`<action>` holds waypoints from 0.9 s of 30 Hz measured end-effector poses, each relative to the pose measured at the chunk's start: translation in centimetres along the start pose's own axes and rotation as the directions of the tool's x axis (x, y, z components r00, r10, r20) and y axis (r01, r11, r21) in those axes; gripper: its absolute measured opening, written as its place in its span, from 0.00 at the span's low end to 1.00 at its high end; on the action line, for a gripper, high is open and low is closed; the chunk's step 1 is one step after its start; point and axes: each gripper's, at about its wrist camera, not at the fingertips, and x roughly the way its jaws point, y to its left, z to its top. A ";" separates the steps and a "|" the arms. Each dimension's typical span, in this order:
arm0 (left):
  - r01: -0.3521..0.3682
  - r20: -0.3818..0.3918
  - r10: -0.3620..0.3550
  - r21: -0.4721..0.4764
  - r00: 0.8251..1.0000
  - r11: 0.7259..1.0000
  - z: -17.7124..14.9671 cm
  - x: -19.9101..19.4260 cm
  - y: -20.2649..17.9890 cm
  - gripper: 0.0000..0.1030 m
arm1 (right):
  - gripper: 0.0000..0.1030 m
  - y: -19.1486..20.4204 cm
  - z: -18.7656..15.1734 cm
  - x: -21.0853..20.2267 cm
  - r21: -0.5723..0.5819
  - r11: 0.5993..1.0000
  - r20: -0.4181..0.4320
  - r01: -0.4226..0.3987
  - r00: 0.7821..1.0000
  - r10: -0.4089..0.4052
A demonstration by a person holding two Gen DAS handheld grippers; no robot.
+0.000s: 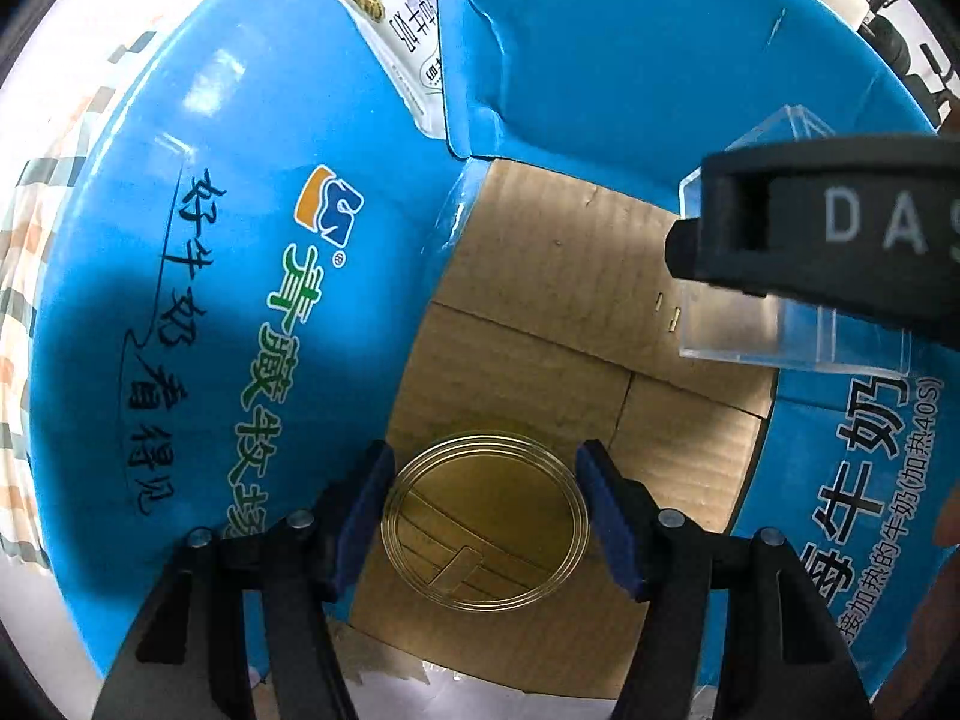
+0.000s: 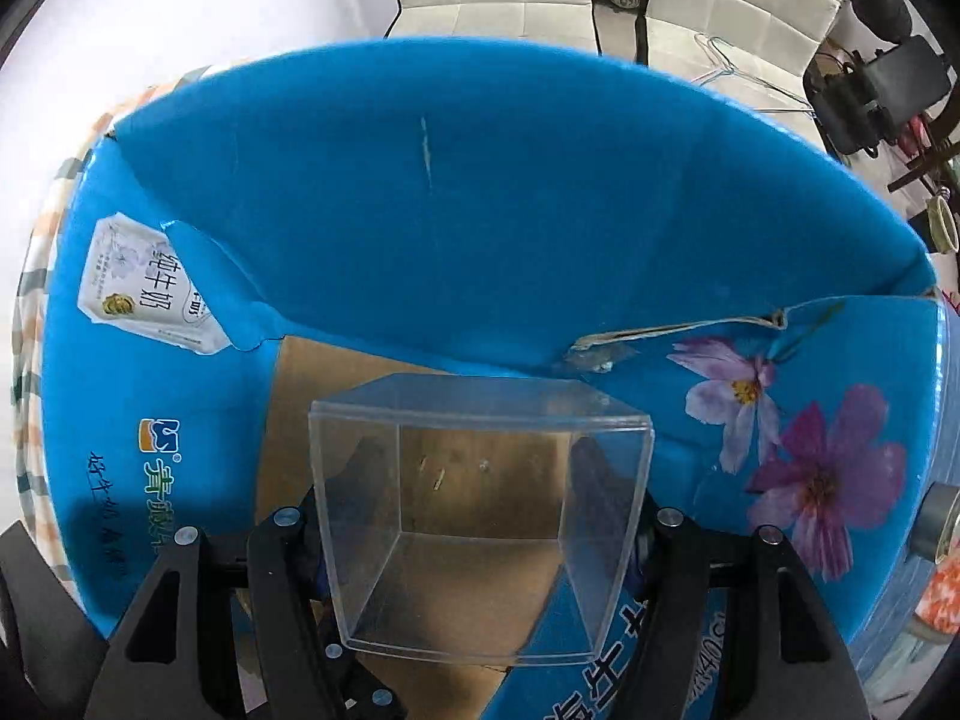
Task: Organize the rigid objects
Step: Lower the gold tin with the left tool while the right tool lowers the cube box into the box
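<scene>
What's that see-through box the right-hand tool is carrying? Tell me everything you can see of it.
The clear box is a small cube of what looks like hard transparent plastic, with thin walls, sharp edges and nothing visible inside. The right gripper holds it, one of the fingers on each side wall. It hangs over the brown floor of the blue carton. The left camera shows it beneath that gripper's black body.

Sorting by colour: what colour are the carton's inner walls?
Bright blue carton walls around a brown cardboard floor; clearest in the right wrist view.
</scene>
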 end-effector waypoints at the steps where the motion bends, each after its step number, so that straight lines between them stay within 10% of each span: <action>1: 0.000 0.000 0.000 -0.001 1.000 1.000 0.1 0.0 0.0 0.59 | 0.66 0.0 0.0 0.2 -0.005 1.000 -0.003 0.005 1.000 -0.005; 14: 0.009 -0.027 -0.010 -0.007 1.000 1.000 1.5 1.0 0.6 0.59 | 0.67 -0.1 0.6 1.8 -0.016 0.999 -0.001 0.028 1.000 -0.028; 27: -0.014 0.038 0.015 -0.003 0.999 1.000 1.1 -1.9 1.5 0.92 | 0.89 0.6 0.4 1.5 -0.035 0.999 -0.008 0.015 1.000 -0.015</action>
